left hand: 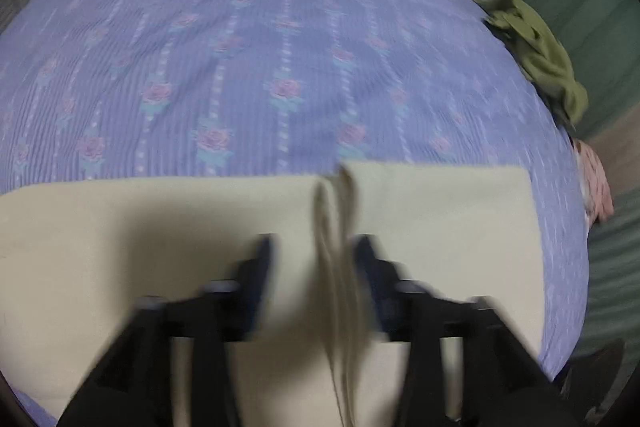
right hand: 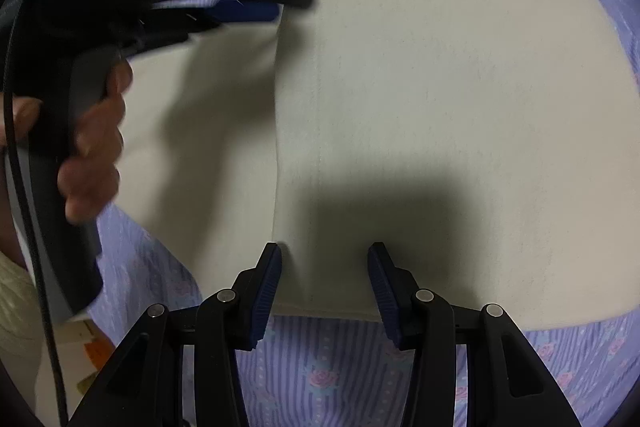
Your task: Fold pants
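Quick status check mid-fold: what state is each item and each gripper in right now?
Cream pants: folded, lying flat on the bed.
Left gripper: open, a raised fabric edge between its fingers, blurred.
Right gripper: open, empty, at the pants' near edge.
Bedspread: spread flat.
Green garment: crumpled at the bed's edge.
Pink cloth: bunched, partly visible.

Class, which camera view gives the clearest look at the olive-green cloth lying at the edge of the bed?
The left wrist view: the olive-green cloth lies crumpled at the right edge of the floral bedspread, beyond the cream pants. The right wrist view does not show it at all, only pants, bedspread and the left gripper.
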The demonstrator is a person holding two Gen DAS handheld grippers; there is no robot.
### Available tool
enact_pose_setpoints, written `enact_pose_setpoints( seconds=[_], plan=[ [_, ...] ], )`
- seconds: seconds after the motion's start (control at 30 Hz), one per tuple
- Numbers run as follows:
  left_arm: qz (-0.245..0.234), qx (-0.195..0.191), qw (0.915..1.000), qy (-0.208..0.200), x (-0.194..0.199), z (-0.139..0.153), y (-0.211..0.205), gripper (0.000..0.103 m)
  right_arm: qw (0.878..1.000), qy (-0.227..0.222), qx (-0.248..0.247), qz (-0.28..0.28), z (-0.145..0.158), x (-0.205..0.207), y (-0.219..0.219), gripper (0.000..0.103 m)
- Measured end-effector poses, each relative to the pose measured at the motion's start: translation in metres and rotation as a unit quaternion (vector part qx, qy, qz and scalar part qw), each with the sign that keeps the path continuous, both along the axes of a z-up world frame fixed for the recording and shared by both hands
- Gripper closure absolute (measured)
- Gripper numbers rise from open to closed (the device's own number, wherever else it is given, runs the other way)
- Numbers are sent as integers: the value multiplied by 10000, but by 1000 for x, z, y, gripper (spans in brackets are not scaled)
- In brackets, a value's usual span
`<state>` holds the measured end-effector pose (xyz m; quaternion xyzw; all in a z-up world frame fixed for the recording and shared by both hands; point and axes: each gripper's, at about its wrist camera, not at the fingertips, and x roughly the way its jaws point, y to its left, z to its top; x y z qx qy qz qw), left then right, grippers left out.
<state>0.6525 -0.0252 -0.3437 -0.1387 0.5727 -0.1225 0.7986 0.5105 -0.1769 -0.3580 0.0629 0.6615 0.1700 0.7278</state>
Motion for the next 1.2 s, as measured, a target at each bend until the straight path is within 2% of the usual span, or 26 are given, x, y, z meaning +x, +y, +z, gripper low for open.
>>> enact_pose_setpoints(
  seconds=[0.07,0.13,0.23,0.33,0.47,0.63,0.77,0.9,0.97,1.0,1.07,1.2],
  plan=[
    [112,-363,9986,364,4,-6,11,50,9999,38,88,-129,1,-1,-3,56],
    [83,-629,9975,307,-8,2,18,49,9993,38,201,-324,9,1,-14,56],
    [-116,-930,9956,80,-44,20,24,43,9982,-527,-185,-231,36,-5,-19,56],
    [-452,-957,9943,82,-82,29,17,43,9936,-988,-537,-104,58,-4,-25,56],
    [-846,-1086,9898,359,-120,15,1,44,9922,-1032,-689,-103,61,-9,-38,56],
    [-403,-1492,9838,908,-141,-17,2,51,9925,-863,-841,-214,64,-34,-44,56],
    [-50,-1810,9763,1186,-145,-33,4,51,9936,-773,-780,-273,53,-36,-54,56],
    [191,-1833,9736,1347,-145,-44,0,51,9940,-737,-783,-175,45,-37,-48,56],
    [273,-1982,9694,1424,-143,-48,-2,57,9944,-723,-756,-154,43,-37,-46,56],
    [278,-2069,9662,1516,-144,-51,-4,80,9945,-733,-732,-147,43,-37,-45,56],
    [229,-2049,9664,1532,-144,-49,-6,86,9946,-728,-726,-102,43,-37,-43,56],
    [178,-2012,9726,1153,-154,-21,-5,87,9947,-795,-655,40,48,-39,-36,56]
  ],
)
